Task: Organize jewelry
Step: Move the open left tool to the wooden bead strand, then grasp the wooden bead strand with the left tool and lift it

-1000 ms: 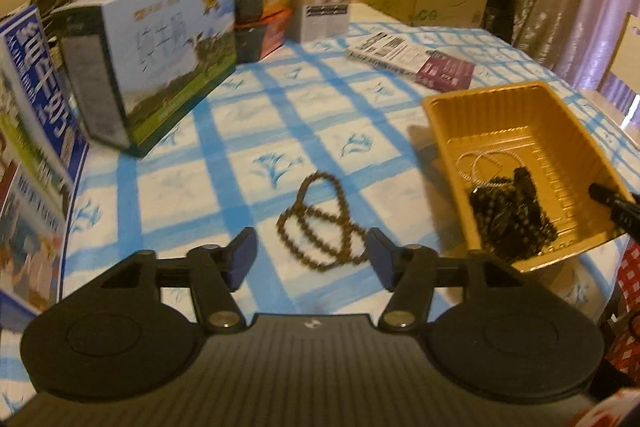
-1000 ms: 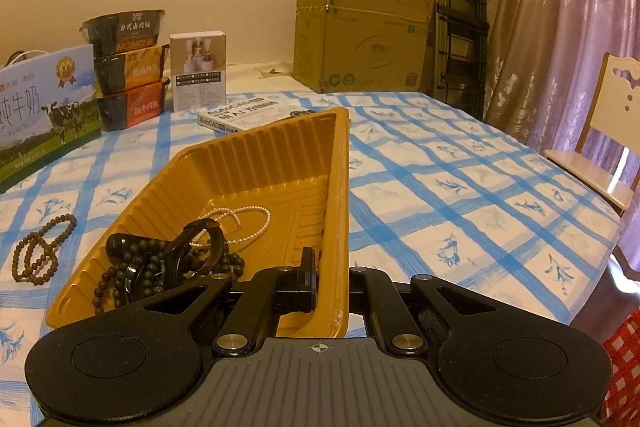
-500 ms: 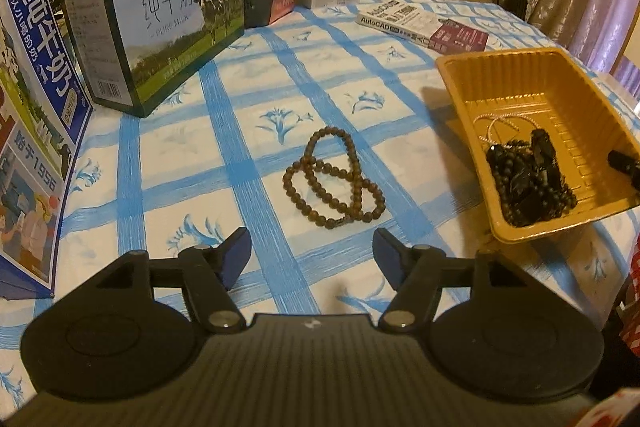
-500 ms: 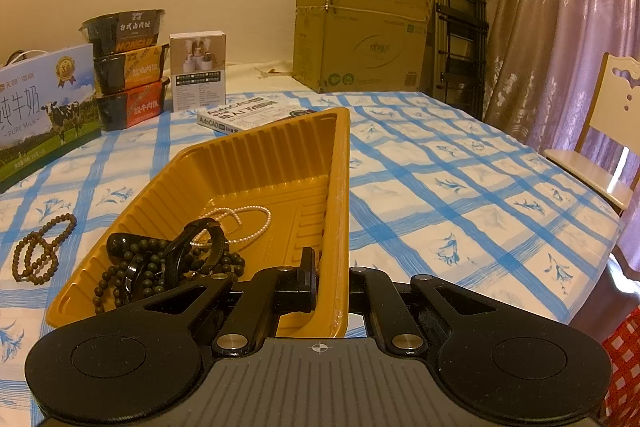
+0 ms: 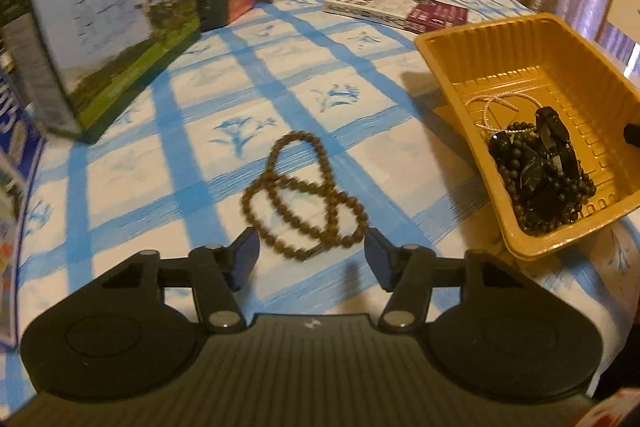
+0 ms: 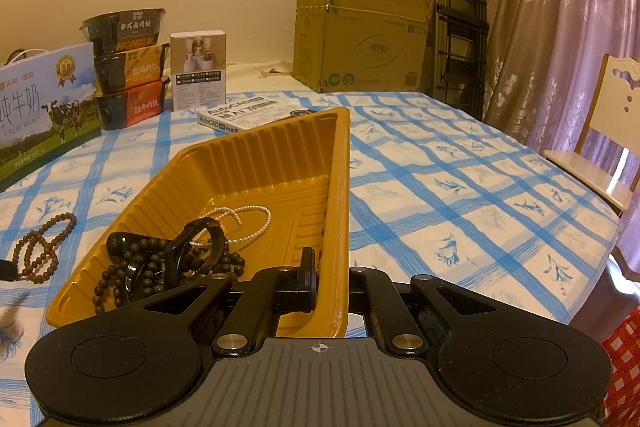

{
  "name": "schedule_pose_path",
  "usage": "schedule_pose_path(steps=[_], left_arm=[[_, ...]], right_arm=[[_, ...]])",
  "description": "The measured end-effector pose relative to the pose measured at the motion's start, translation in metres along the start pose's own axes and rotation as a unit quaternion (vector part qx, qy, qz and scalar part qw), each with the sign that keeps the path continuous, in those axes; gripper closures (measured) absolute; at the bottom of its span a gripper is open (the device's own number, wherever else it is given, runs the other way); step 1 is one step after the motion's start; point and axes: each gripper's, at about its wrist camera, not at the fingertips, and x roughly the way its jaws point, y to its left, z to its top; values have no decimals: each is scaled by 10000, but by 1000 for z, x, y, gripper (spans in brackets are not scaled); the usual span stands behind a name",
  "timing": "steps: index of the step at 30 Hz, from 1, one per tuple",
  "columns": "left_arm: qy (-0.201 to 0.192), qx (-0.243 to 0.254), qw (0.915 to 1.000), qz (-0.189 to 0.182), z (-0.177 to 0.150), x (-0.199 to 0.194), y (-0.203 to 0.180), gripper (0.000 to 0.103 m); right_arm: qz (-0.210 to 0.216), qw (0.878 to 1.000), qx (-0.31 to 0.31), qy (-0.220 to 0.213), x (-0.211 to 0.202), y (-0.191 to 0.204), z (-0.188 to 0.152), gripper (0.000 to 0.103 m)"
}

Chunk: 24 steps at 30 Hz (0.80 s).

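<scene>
**Left gripper closing in on the brown bead strand; tray held steady**

The brown bead strand (image 5: 304, 197) lies coiled in loose loops on the blue-checked tablecloth (image 5: 192, 131), just beside the gold tray (image 5: 472, 39) and outside it. The left gripper (image 5: 311, 258) hangs over the near edge of the coil, its jaws apart, with the nearest loop lying between the 2 fingers but not pressed by either. The right gripper (image 6: 332, 289) is clamped on the tray's near wall and pins it in place. In the tray: a pearl strand (image 6: 240, 223) and a heap of dark beads (image 6: 168, 267).

Judgement on the step: the pick-up wants the pads lowered to cloth level, then closed across the crossing of the loops, so that several turns are caught at once. Pinching 1 bead risks the rest trailing or slipping out.

Against the frame 1 second back: the left gripper has dropped nearer the table, the coil now fills more of its view, and its jaws have just been closing. The right view is unchanged.
</scene>
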Motion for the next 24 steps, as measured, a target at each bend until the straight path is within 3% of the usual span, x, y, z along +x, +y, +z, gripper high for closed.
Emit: schedule_pose_path(steps=[6,19,21,24], left_arm=[[79,327,9994,8,12,26,-10,61],[100,473,9988,47,22,44,-10,64],[143,506,9986,71,21,46,-9,78],[162,531,9985,10,18,49,-8,84]], right_arm=[[-3,10000,4,3,0,0,-1,98],[-3,10000,2,4,0,0,-1,98],[-6,10000,4,4,0,0,0,98],[-4,10000,-3,6,-1,0,-1,98]])
